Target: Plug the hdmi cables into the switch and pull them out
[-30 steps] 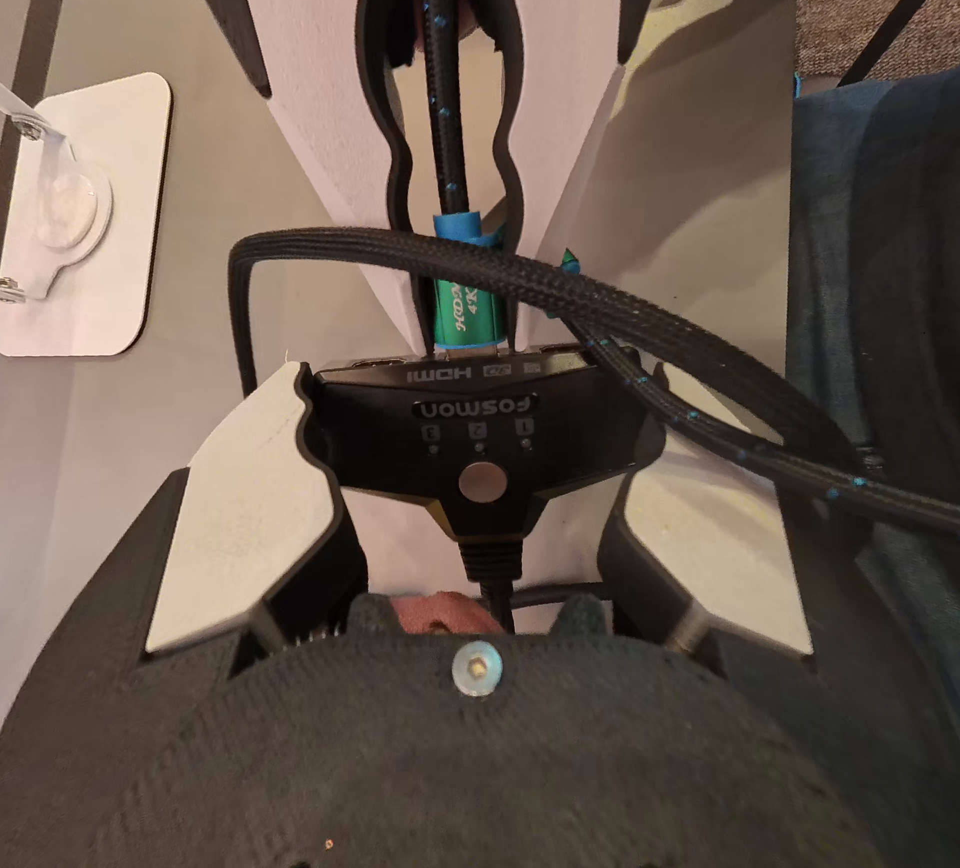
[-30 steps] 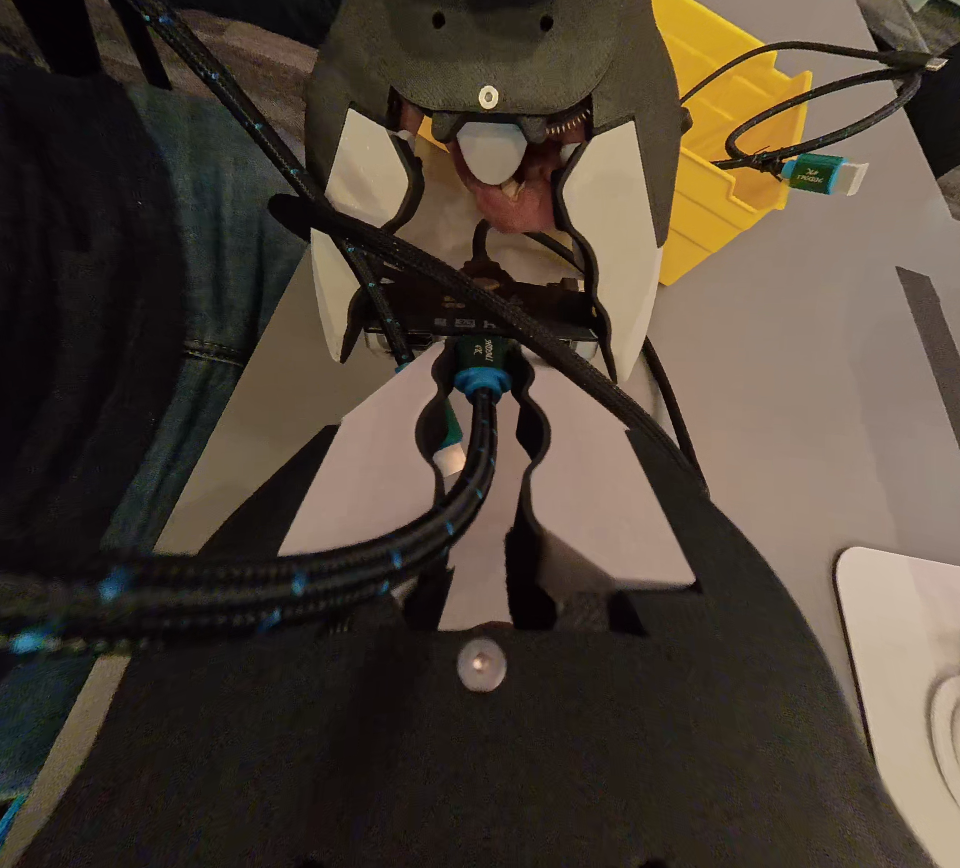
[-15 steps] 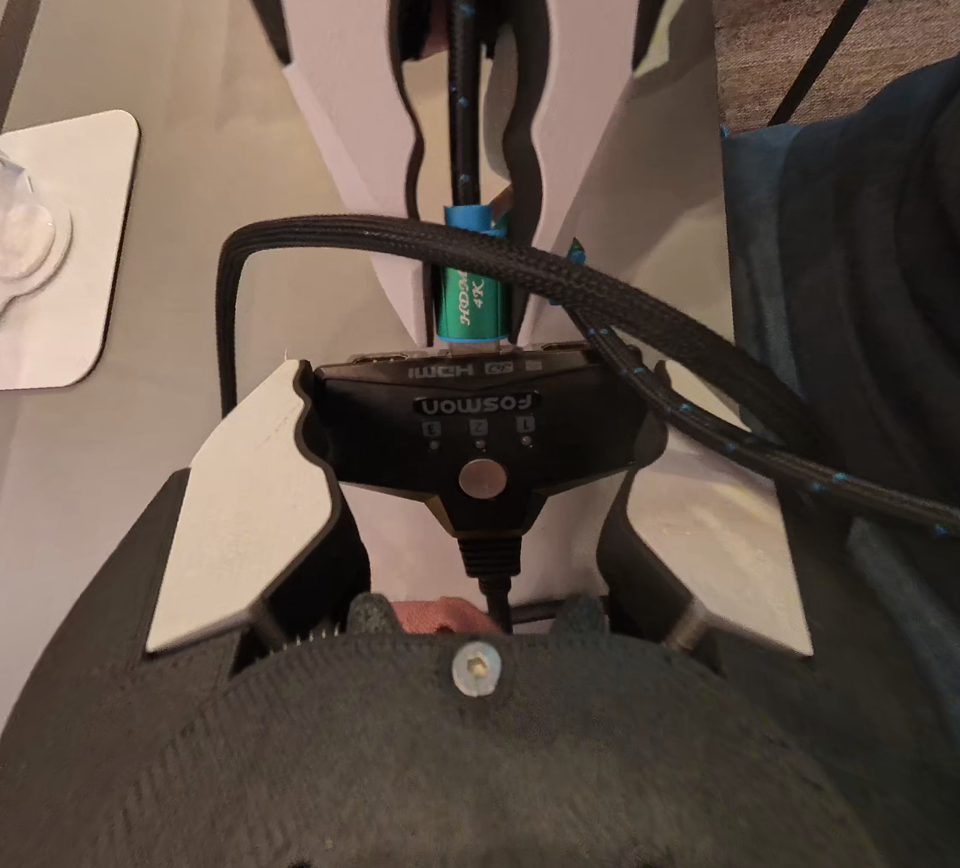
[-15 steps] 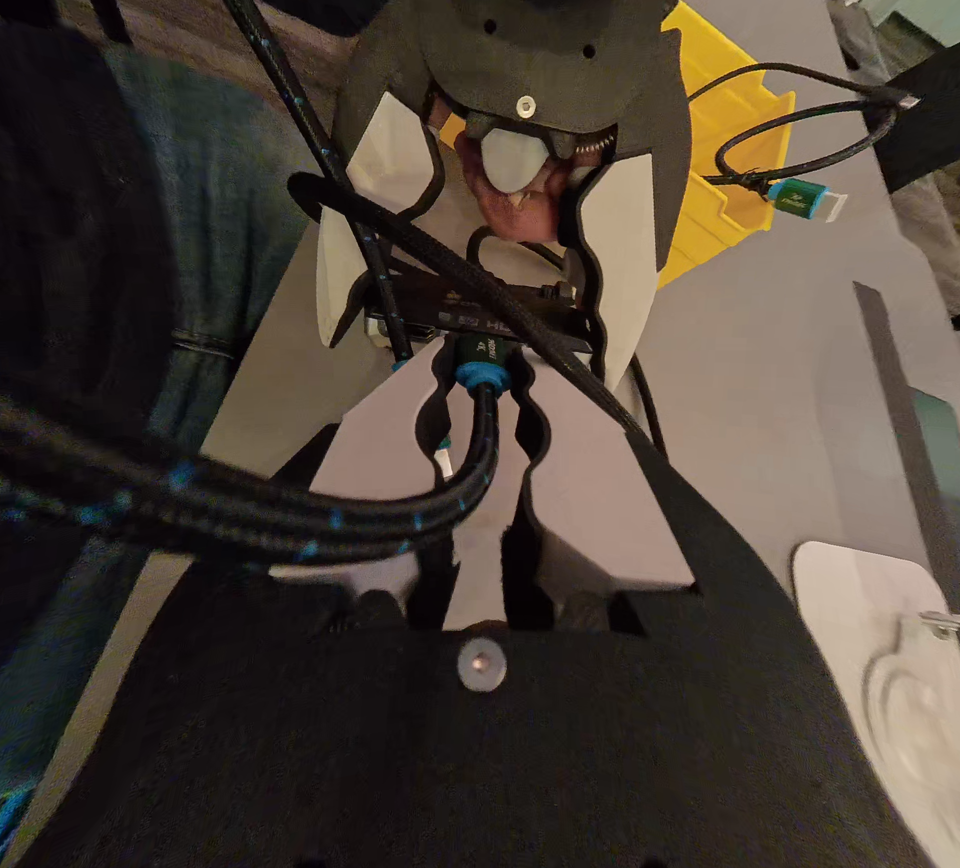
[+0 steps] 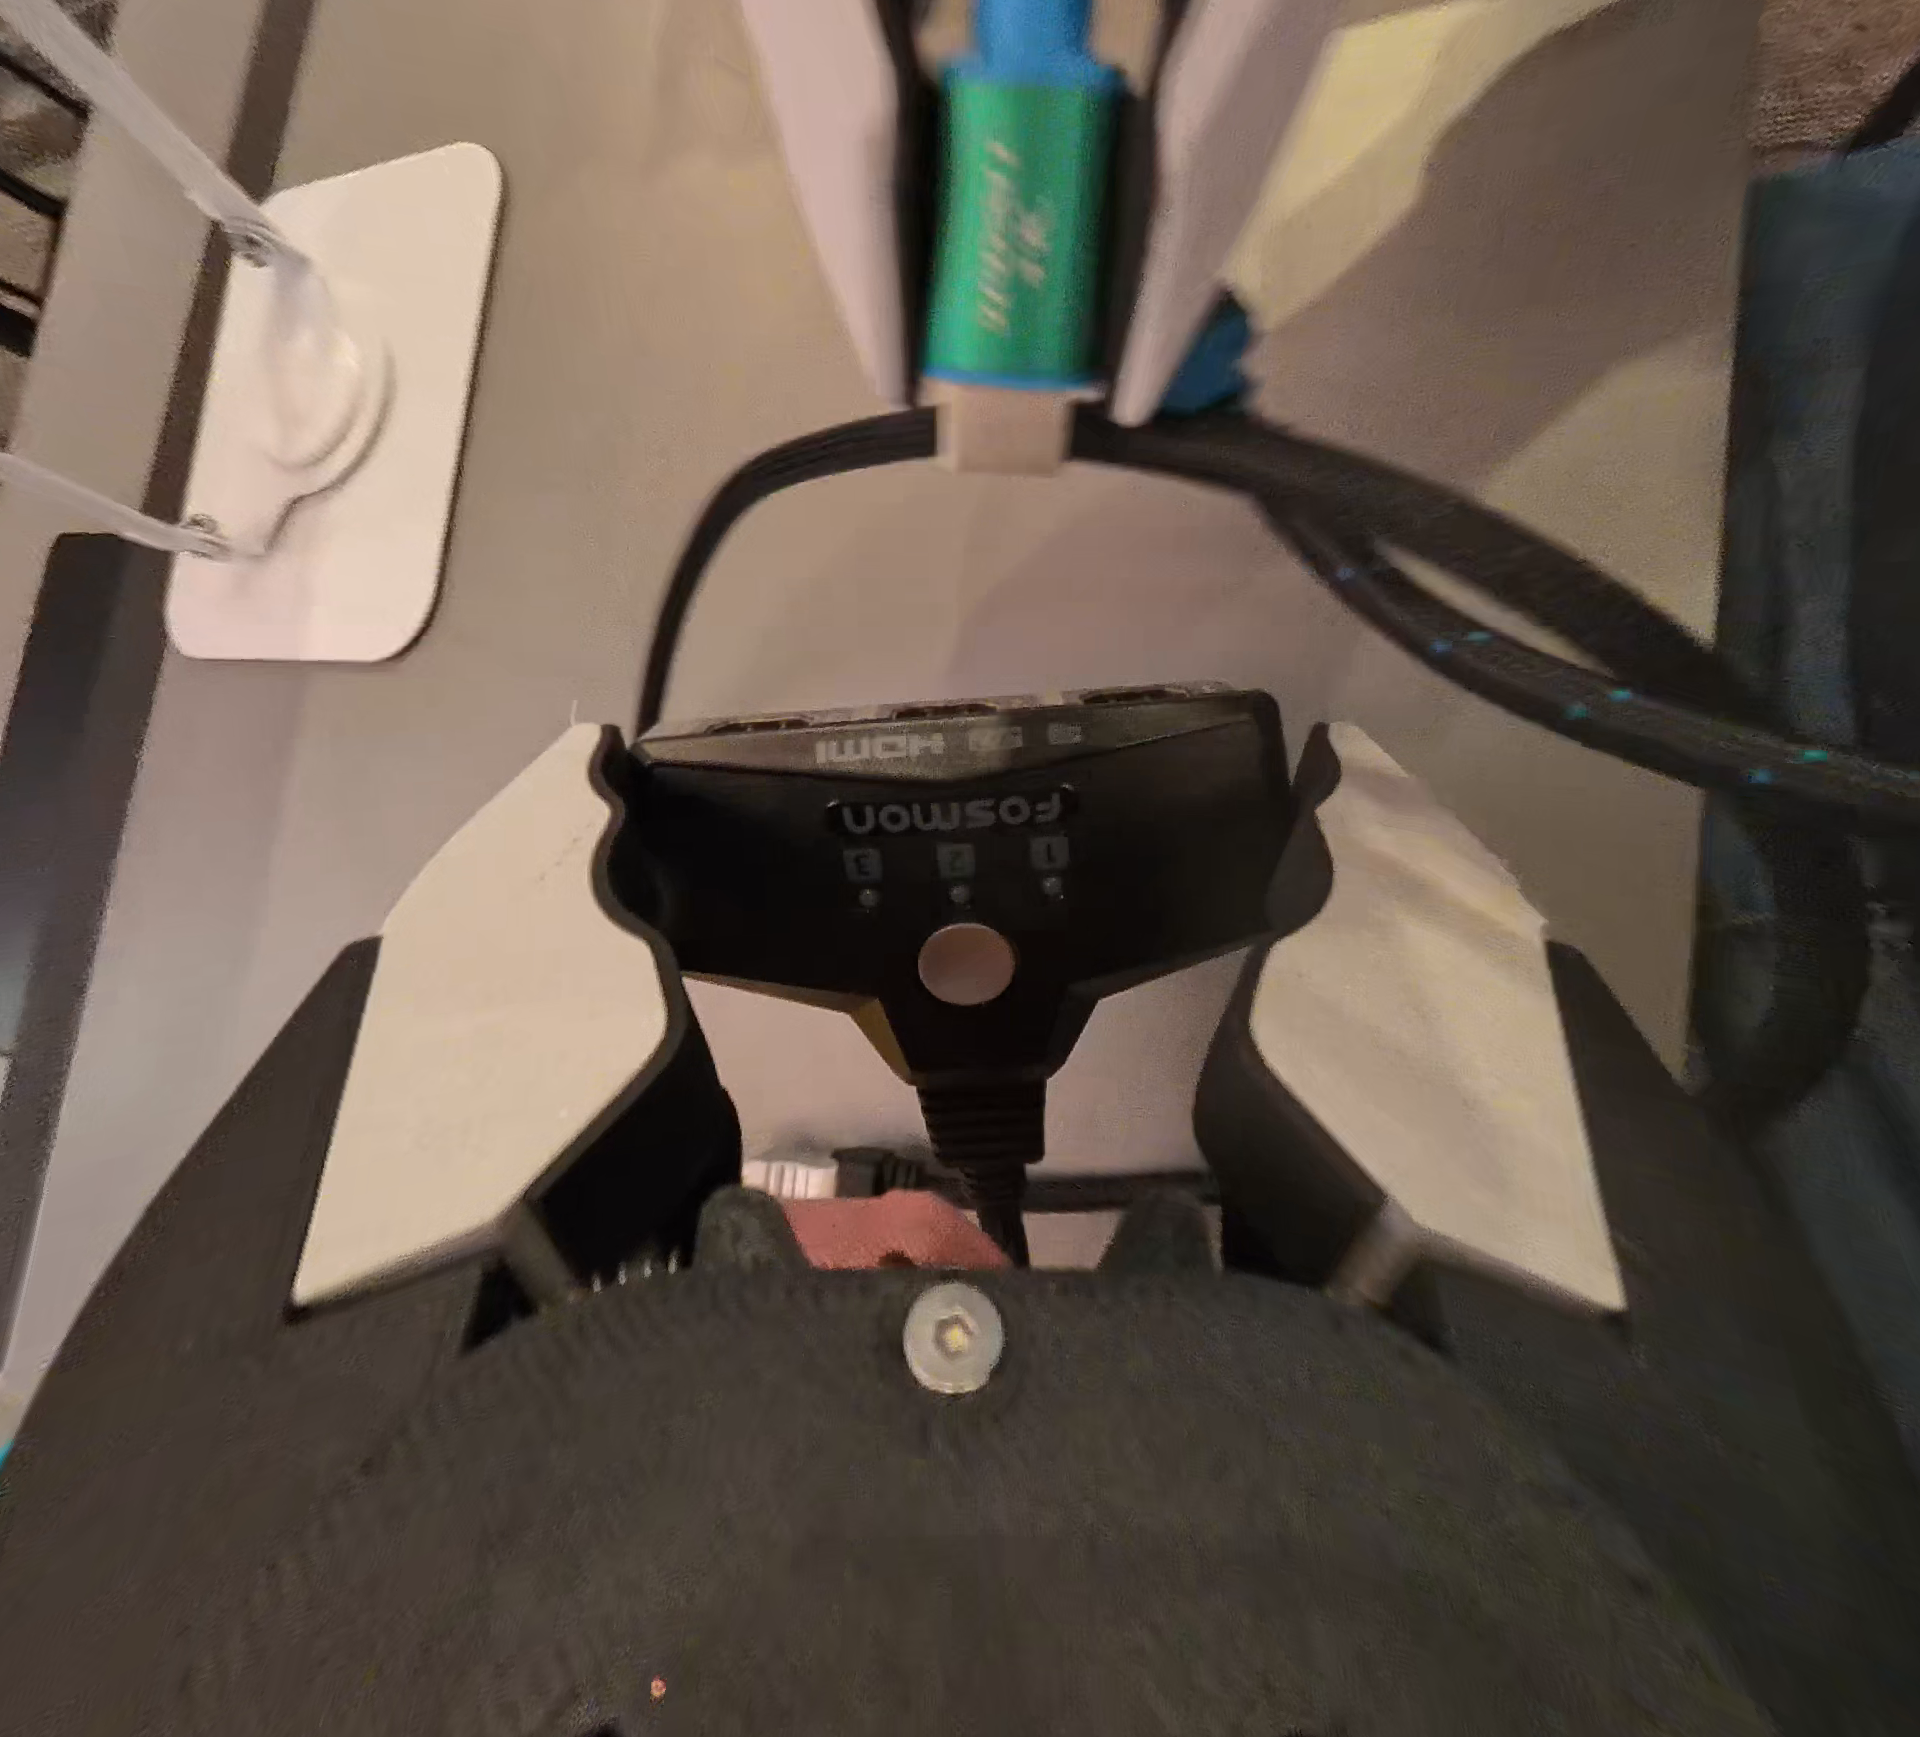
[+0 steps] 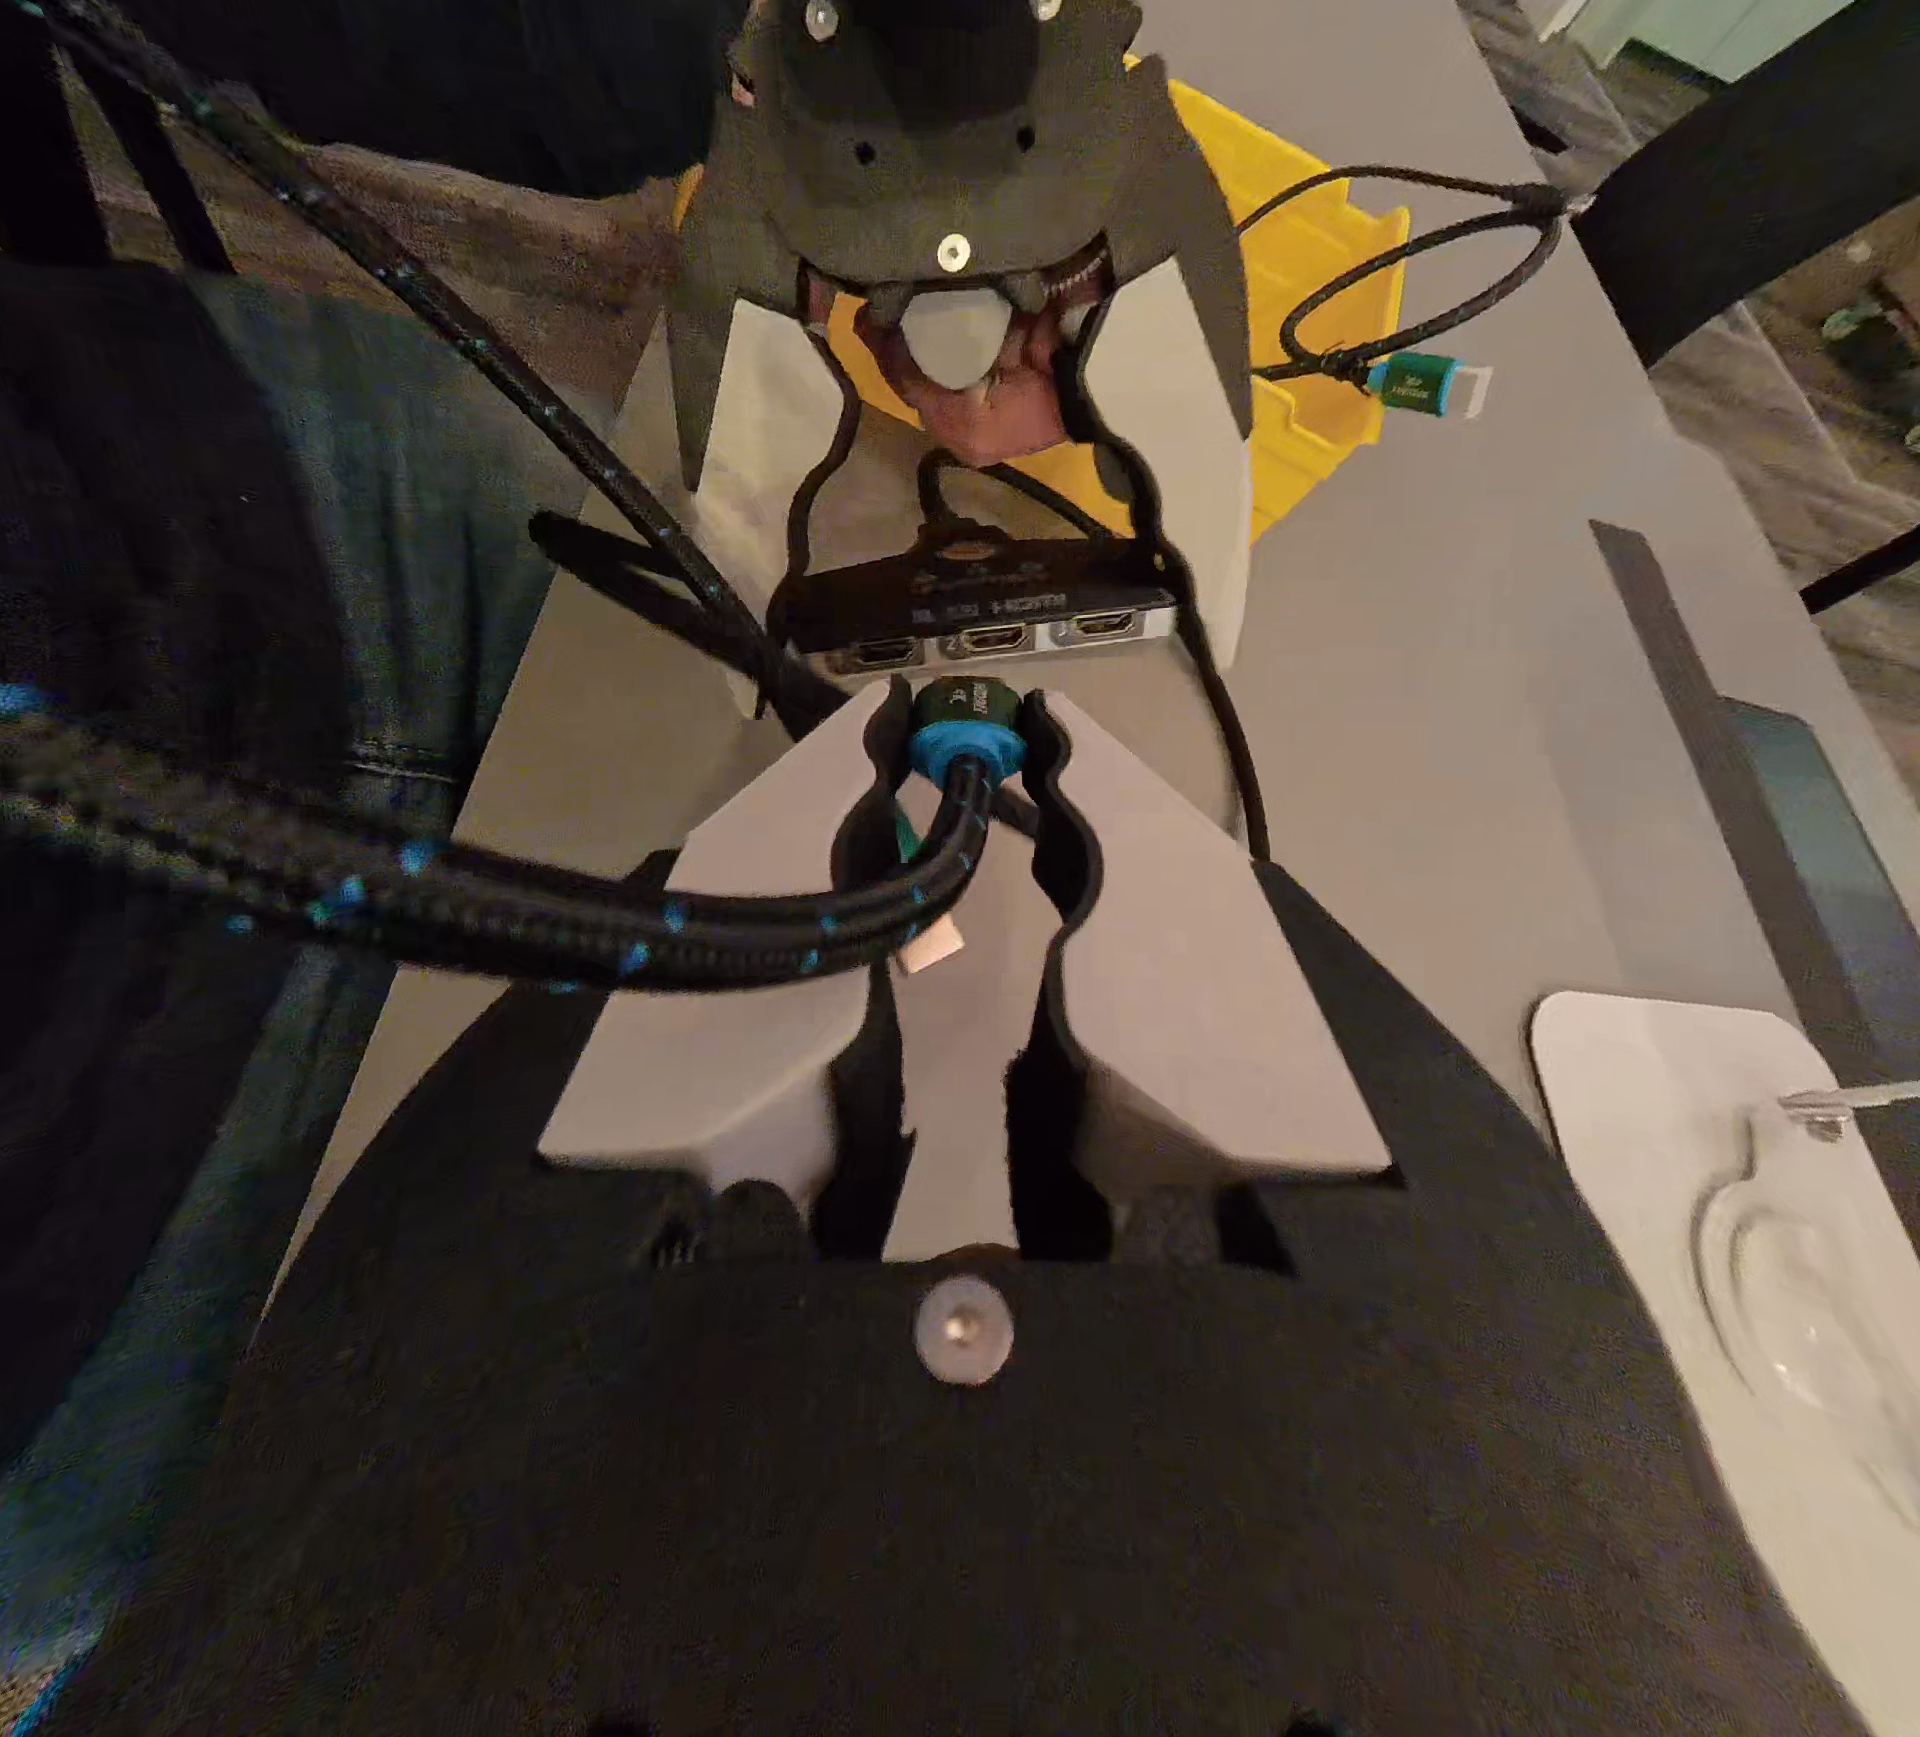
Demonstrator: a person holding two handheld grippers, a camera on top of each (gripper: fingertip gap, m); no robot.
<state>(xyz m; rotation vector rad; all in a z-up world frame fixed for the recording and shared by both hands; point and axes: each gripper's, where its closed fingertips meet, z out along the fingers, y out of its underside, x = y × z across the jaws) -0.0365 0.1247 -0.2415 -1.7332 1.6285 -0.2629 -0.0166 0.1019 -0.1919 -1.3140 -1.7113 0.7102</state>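
Observation:
My left gripper (image 5: 956,742) is shut on the black HDMI switch (image 5: 956,856), gripping its two sides just above the grey table. My right gripper (image 6: 961,700) is shut on a green HDMI plug (image 6: 966,705) with a blue collar. In the left wrist view the plug (image 5: 1023,233) faces the switch, its metal tip a short gap away from the ports. All three ports of the switch (image 6: 987,586) are empty. The plug's black braided cable (image 6: 623,929) trails off to the left. A second plug tip (image 6: 928,955) hangs under my right gripper.
A yellow bin (image 6: 1309,316) stands behind the left gripper (image 6: 971,648). Another green plug (image 6: 1423,383) lies on the grey table (image 6: 1455,752) beside it. A white pad with a clear mount (image 5: 332,399) lies on the table. A person's jeans leg (image 6: 312,544) is at the table edge. Some 6 cm of space lies between my two pairs of fingers.
The green plug was seated in the switch's middle port; it has now come out. My right gripper has pulled back from the switch with it. The left gripper still holds the switch.

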